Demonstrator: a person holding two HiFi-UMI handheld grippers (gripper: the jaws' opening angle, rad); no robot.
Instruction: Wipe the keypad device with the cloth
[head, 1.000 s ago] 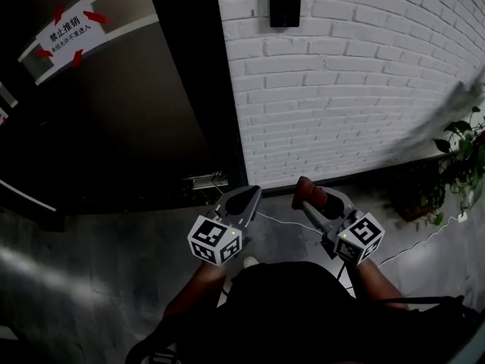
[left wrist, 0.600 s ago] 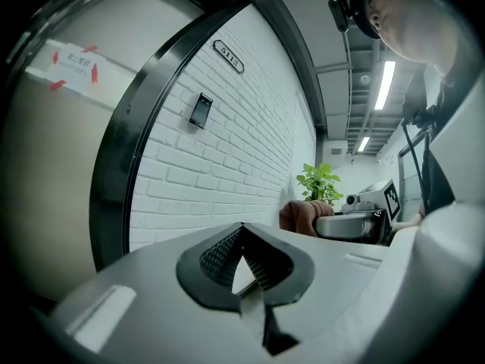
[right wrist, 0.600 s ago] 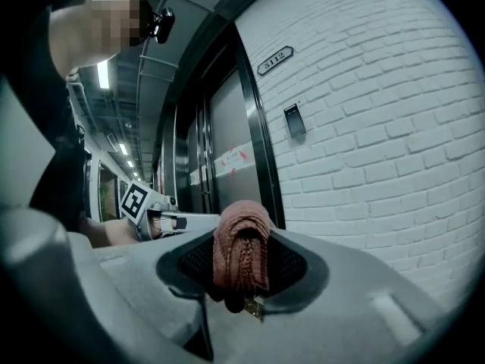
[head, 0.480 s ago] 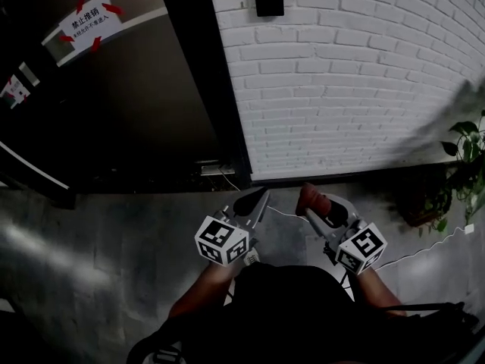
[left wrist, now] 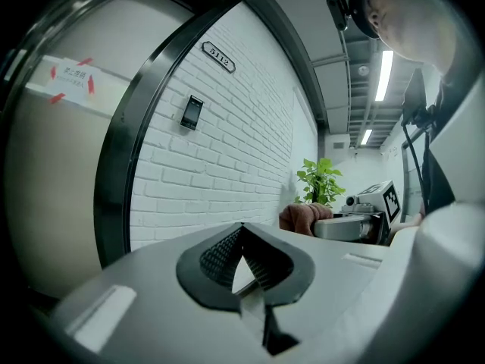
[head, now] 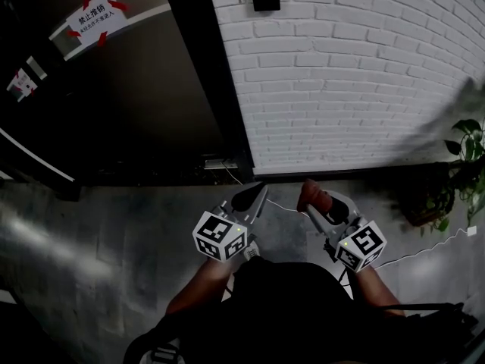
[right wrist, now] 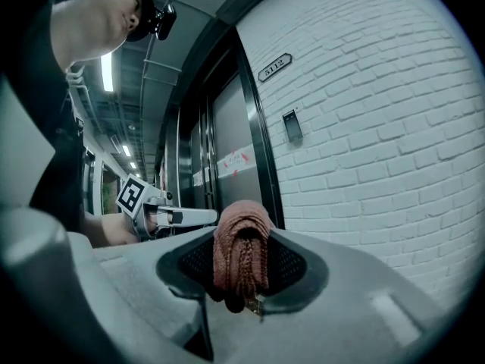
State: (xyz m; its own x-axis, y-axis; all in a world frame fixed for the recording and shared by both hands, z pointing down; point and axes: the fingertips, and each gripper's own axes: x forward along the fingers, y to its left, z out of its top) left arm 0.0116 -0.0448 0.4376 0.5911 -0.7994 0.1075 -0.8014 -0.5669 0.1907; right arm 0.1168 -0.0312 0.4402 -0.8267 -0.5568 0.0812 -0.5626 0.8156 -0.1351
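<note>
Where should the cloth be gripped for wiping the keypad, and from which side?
At its bunched middle, from behind, as the right gripper holds it: the cloth pokes its rounded fold past the jaw tips, so it would probably meet the keypad first.

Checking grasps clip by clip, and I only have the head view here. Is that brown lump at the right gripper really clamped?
Observer: Yes. The right gripper view shows the right gripper shut on a folded reddish-brown cloth.
Operator: Is the left gripper holding anything?
Observer: No. In its own view the left gripper is closed at the tips with nothing between them.
Operator: Is the dark box high on the brick wall the keypad device?
Observer: Likely. The left gripper view shows the keypad device mounted below a number plate reading 5112, which your view cuts off.
</note>
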